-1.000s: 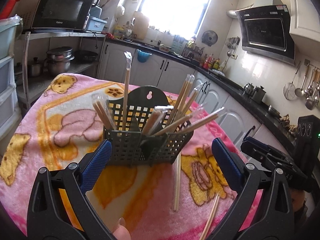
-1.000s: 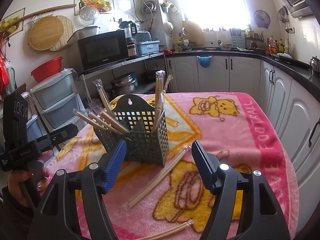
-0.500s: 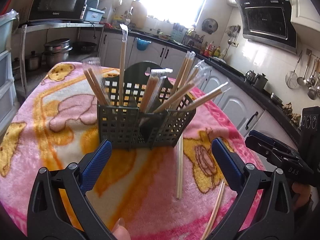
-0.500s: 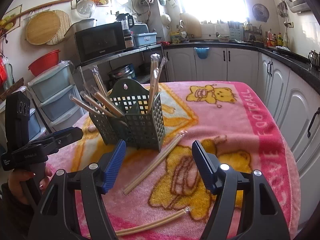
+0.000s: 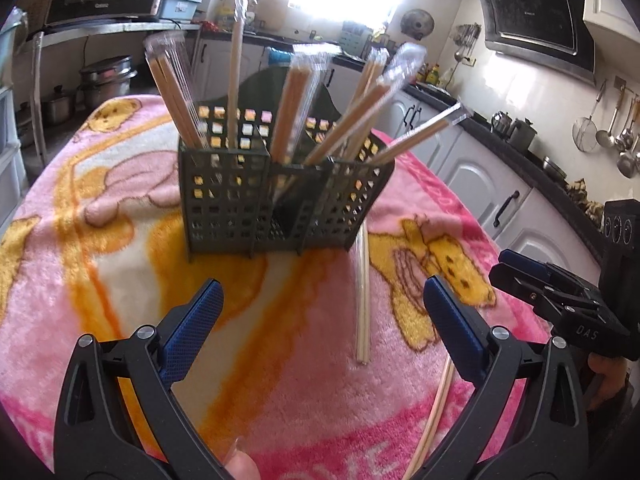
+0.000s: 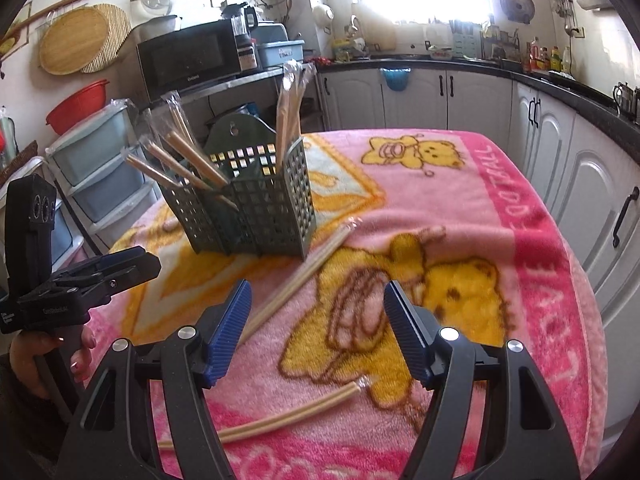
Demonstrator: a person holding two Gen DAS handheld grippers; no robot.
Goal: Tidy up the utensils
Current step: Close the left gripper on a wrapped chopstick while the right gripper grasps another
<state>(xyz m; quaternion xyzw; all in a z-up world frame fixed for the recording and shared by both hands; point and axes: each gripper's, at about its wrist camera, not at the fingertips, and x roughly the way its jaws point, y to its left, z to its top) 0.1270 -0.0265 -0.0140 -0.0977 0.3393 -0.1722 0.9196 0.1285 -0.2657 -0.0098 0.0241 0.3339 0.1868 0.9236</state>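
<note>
**Both claws apart, nothing held — chopsticks loose on the blanket**

Left claw point(image 5: 320, 304) of mine hangs over the near part of the table, its blue pads point(image 5: 192, 326) spread wide with only the pink blanket point(image 5: 100, 200) between them. My right claw point(image 6: 318, 308) is spread too, with nothing in it, over the yellow bear printed on the blanket. In the left view its tips look drawn together, but the right view shows the gap plainly.

The green holder point(image 5: 276, 196) stands upright on the blanket toward the middle of the table, a little nearer the left edge as my right camera sees it. Several wrapped chopstick pairs point(image 5: 296, 108) lean out of its compartments at different angles; which compartment each sits in I cannot tell for all of them.

Two wrapped pairs lie flat on the blanket. One loose pair point(image 6: 298, 276) runs from just beside the holder's right corner down toward my right claw's left pad. A second loose pair point(image 6: 280, 414) lies near the table's front edge, passing under my right claw — its far tip rests by the bear's leg.
</note>
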